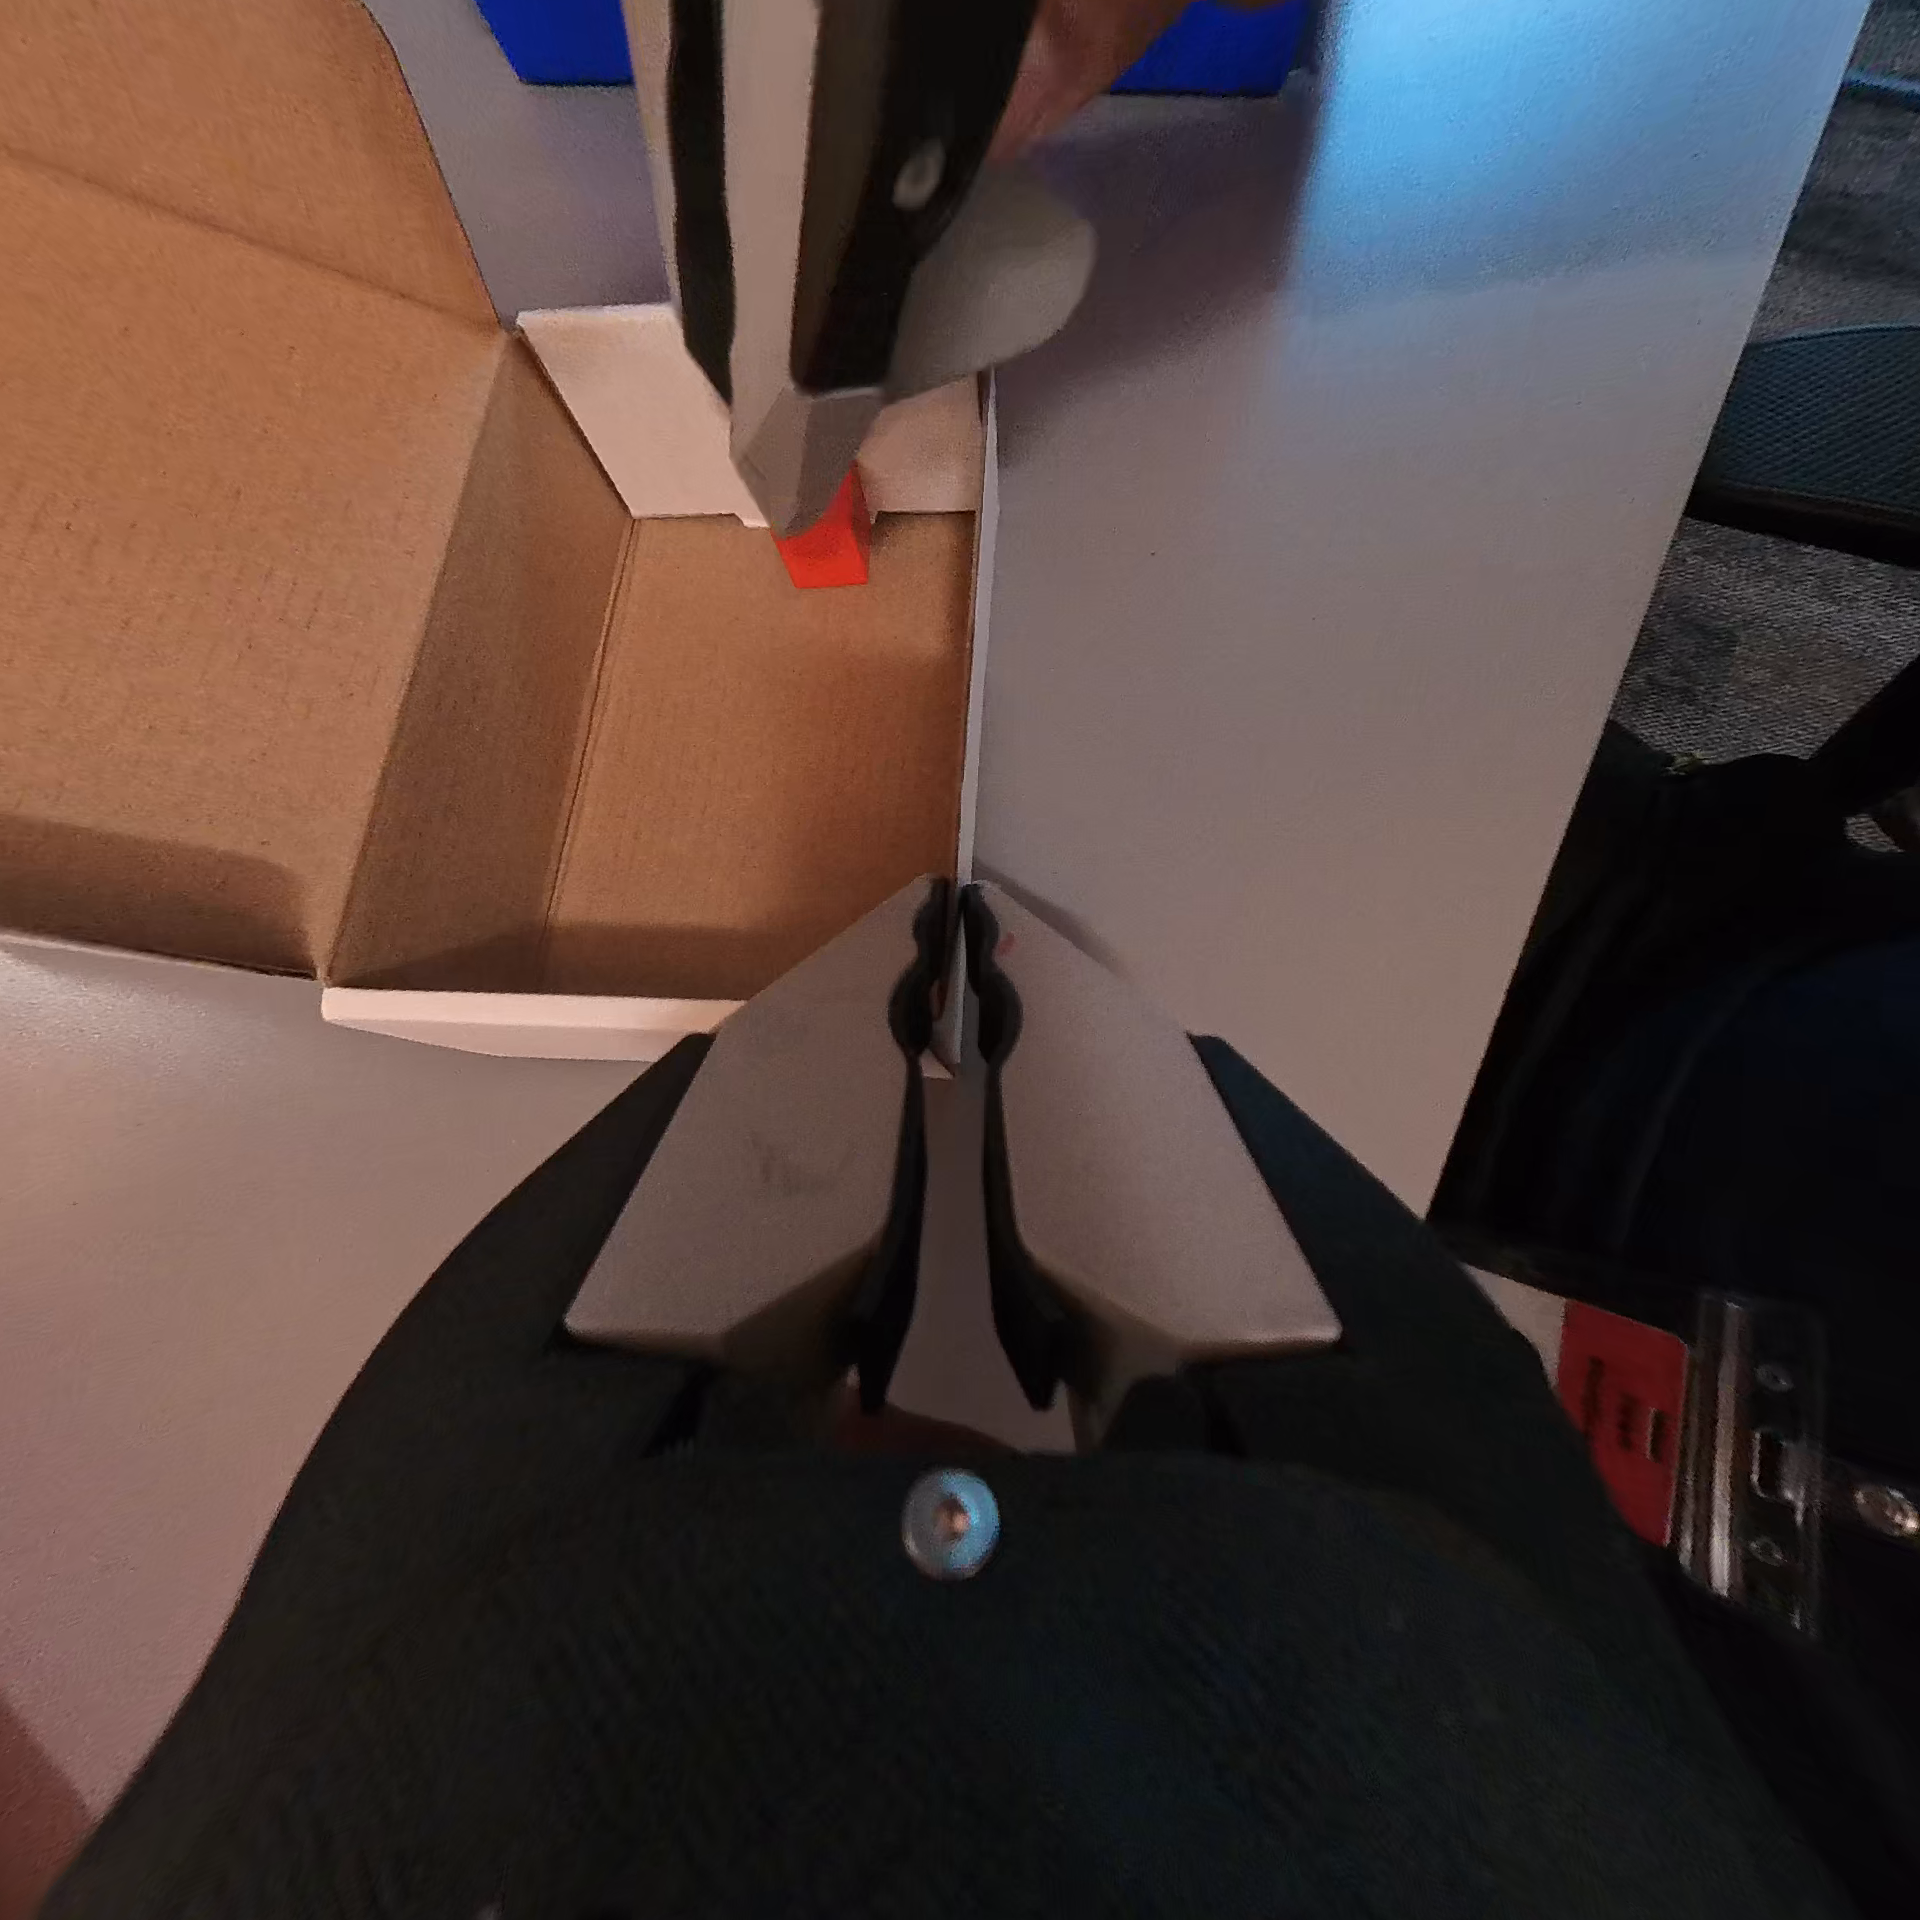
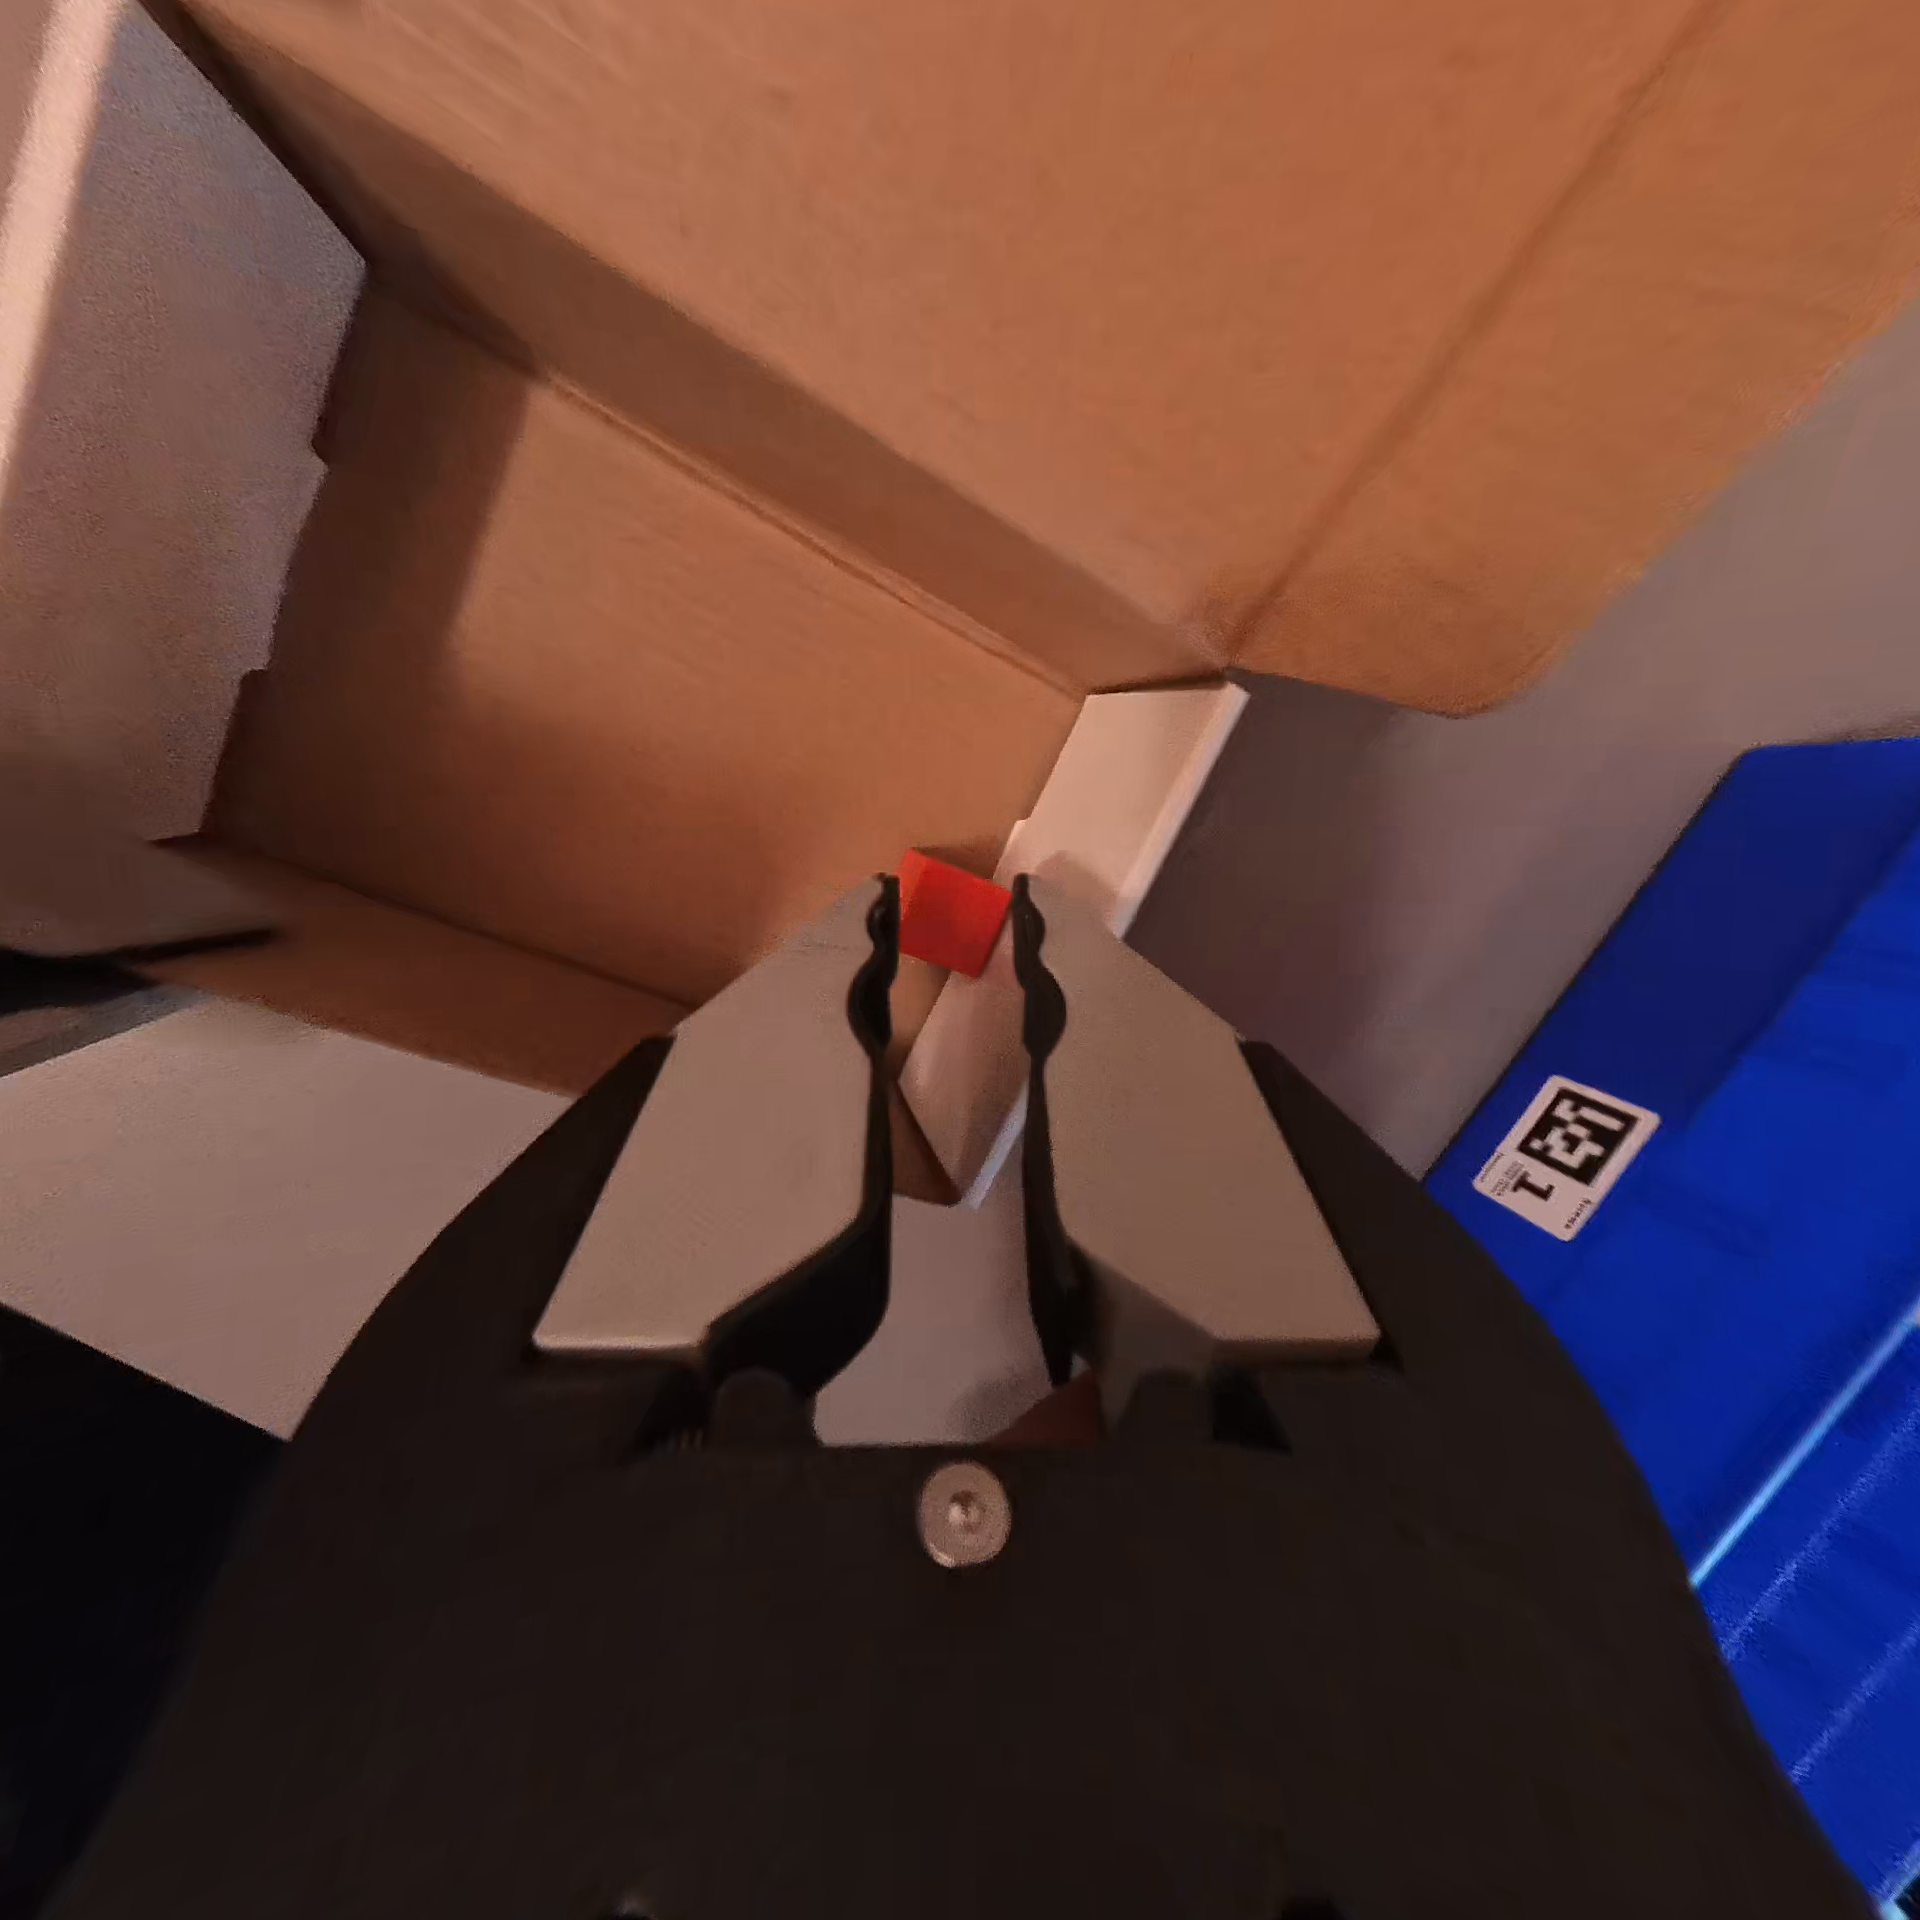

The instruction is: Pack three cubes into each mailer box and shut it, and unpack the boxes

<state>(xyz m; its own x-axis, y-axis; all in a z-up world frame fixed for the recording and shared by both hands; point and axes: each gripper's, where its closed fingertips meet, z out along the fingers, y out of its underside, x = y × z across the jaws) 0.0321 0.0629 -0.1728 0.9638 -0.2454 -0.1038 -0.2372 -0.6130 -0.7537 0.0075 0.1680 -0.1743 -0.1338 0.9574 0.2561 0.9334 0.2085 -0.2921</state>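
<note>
An open mailer box (image 1: 727, 727), white outside and brown inside, lies on the grey table (image 1: 1299, 623). Its lid (image 1: 208, 416) is folded back to the left. My left gripper (image 1: 956, 925) is shut on the thin right wall of the box near its front corner. A red cube (image 1: 826, 556) is in the far right corner of the box, low over the floor. My right gripper (image 1: 805, 499) comes down on the cube from above. In the right wrist view the right gripper (image 2: 951, 904) has its fingertips against both sides of the red cube (image 2: 951, 920).
A blue bin (image 2: 1766, 1195) with a square marker sticker (image 2: 1569, 1153) stands beside the box; it also shows at the top of the left wrist view (image 1: 561, 47). The table edge runs down the right, with dark floor and a red-and-metal clamp (image 1: 1714, 1444) beyond. One gripper's finger ends stand about 11 cm off the other's.
</note>
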